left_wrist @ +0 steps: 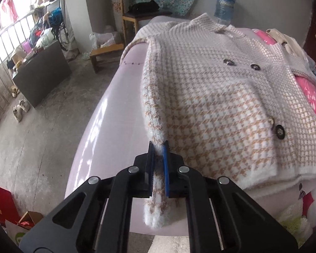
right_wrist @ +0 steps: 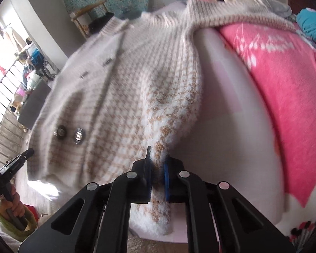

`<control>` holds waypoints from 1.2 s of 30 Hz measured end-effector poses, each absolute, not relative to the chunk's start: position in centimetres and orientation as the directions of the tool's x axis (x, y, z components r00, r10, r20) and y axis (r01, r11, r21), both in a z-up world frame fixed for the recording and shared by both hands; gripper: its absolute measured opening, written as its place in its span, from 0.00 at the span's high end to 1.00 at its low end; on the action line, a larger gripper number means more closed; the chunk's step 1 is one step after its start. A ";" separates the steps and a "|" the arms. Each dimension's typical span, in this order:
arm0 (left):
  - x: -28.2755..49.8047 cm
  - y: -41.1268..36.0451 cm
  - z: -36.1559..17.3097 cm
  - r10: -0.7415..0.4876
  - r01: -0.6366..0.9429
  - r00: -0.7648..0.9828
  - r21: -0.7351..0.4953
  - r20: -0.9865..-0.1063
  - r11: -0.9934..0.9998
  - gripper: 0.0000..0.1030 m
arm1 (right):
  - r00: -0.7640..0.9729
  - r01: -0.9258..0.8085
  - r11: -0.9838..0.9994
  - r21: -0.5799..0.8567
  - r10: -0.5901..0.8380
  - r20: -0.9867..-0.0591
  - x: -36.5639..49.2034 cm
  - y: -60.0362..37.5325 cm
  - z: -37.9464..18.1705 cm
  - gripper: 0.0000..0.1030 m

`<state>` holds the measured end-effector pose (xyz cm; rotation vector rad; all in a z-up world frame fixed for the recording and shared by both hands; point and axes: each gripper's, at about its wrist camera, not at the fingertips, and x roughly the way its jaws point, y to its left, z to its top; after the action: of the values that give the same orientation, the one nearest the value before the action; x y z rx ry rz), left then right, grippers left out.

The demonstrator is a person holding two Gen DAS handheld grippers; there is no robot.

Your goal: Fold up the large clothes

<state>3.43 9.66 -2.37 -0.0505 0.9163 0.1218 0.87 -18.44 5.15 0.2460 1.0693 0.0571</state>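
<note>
A fluffy white-and-tan houndstooth cardigan point(left_wrist: 217, 97) with dark buttons lies spread face up on a pale lilac bed surface point(left_wrist: 107, 126). My left gripper point(left_wrist: 158, 147) is shut on the cuff end of its left sleeve point(left_wrist: 155, 202), which hangs down between the pads. In the right wrist view the same cardigan point(right_wrist: 120, 88) looks blurred. My right gripper point(right_wrist: 158, 154) is shut on the other sleeve point(right_wrist: 174, 113) near its cuff. The left gripper point(right_wrist: 14, 164) and the hand holding it show at the lower left edge of that view.
A pink blanket point(right_wrist: 273, 97) and a heap of other clothes point(left_wrist: 284, 42) lie on the bed's right side. Left of the bed are a concrete floor, a wooden chair point(left_wrist: 137, 14), a low stool point(left_wrist: 105, 54), a dark cabinet point(left_wrist: 42, 73) and a railing.
</note>
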 end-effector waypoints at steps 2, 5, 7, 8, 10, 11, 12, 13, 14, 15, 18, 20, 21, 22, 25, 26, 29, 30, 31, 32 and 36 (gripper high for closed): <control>2.5 9.6 -0.2 0.069 -0.104 0.639 0.002 -0.766 0.995 0.94 | 0.515 0.039 0.975 0.219 0.168 -0.841 0.2 -18.2 7.1 0.92; 1.4 9.8 2.4 0.023 -0.073 0.667 -0.034 -0.745 0.997 0.94 | 0.554 -0.009 0.981 0.192 0.165 -0.816 -0.4 -17.6 9.3 0.92; 0.6 9.9 3.4 -0.005 -0.054 0.671 -0.056 -0.741 0.997 0.94 | 0.566 -0.021 0.981 0.192 0.171 -0.807 -1.1 -17.8 10.4 0.93; 0.0 10.0 3.6 -0.012 -0.049 0.666 -0.060 -0.746 0.997 0.94 | 0.565 -0.020 0.980 0.198 0.174 -0.806 -1.6 -18.2 10.8 0.93; -1.0 10.3 3.7 -0.019 -0.043 0.642 -0.062 -0.766 0.997 0.94 | 0.553 -0.007 0.974 0.225 0.191 -0.811 -2.6 -19.0 11.3 0.93; -1.7 10.5 3.4 -0.018 -0.047 0.626 -0.060 -0.780 0.997 0.94 | 0.546 0.003 0.973 0.229 0.190 -0.816 -3.1 -19.4 11.5 0.93; -2.3 10.8 3.1 -0.014 -0.056 0.604 -0.060 -0.797 0.997 0.94 | 0.536 0.020 0.974 0.227 0.181 -0.824 -4.0 -19.8 11.6 0.93; -2.8 11.1 2.6 -0.017 -0.062 0.583 -0.065 -0.812 0.996 0.94 | 0.528 0.034 0.973 0.227 0.175 -0.831 -4.6 -20.2 11.5 0.93; -3.3 11.4 1.8 -0.024 -0.073 0.559 -0.078 -0.829 0.994 0.94 | 0.511 0.051 0.971 0.232 0.174 -0.841 -5.0 -20.6 11.0 0.93; -3.6 11.9 0.8 -0.039 -0.086 0.531 -0.099 -0.846 0.991 0.93 | 0.484 0.060 0.971 0.231 0.175 -0.857 -5.0 -20.8 10.0 0.93; -3.0 13.2 -2.3 -0.007 -0.154 0.469 -0.089 -0.883 0.984 0.85 | 0.380 0.099 0.990 0.101 0.056 -0.923 -4.8 -21.0 6.3 0.81; -2.2 14.3 -3.1 0.004 -0.188 0.448 -0.090 -0.894 0.978 0.71 | 0.338 0.106 0.994 0.021 -0.017 -0.941 -4.3 -21.2 5.1 0.66; -1.8 15.1 -3.3 0.009 -0.210 0.442 -0.093 -0.897 0.973 0.62 | 0.337 0.107 0.994 0.015 -0.022 -0.941 -4.0 -21.4 5.2 0.64; -1.5 15.8 -3.1 0.010 -0.222 0.444 -0.099 -0.896 0.970 0.58 | 0.352 0.107 0.994 0.018 -0.020 -0.936 -3.9 -21.5 5.6 0.58; 0.3 18.0 -1.5 0.032 -0.257 0.481 -0.106 -0.876 0.960 0.41 | 0.456 0.082 0.997 -0.008 -0.044 -0.889 -2.7 -20.9 8.0 0.27; 1.2 18.5 -0.7 0.044 -0.267 0.506 -0.108 -0.862 0.958 0.34 | 0.486 0.057 0.998 -0.023 -0.048 -0.873 -1.9 -20.2 8.6 0.24; 4.5 20.7 1.5 0.069 -0.305 0.594 -0.144 -0.802 0.941 0.18 | 0.516 -0.023 0.999 -0.041 -0.023 -0.856 1.8 -17.1 9.0 0.20; 5.7 21.4 1.9 0.069 -0.320 0.607 -0.164 -0.792 0.933 0.18 | 0.522 -0.046 0.998 -0.034 -0.004 -0.853 2.9 -16.0 9.0 0.20; 7.3 22.5 2.2 0.057 -0.332 0.615 -0.193 -0.787 0.923 0.17 | 0.530 -0.086 0.996 -0.014 0.034 -0.848 4.5 -14.4 9.0 0.19; 8.7 23.7 2.1 0.038 -0.344 0.621 -0.229 -0.783 0.911 0.17 | 0.534 -0.121 0.993 0.005 0.069 -0.843 5.7 -12.9 8.9 0.15; 14.8 28.8 -0.4 -0.090 -0.422 0.601 -0.411 -0.794 0.808 0.17 | 0.495 -0.263 0.963 0.058 0.186 -0.849 11.3 -6.3 7.3 0.14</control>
<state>14.82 28.85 -0.36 -0.6195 0.9191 0.2074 11.30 -6.32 7.29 -0.0829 1.0177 0.2721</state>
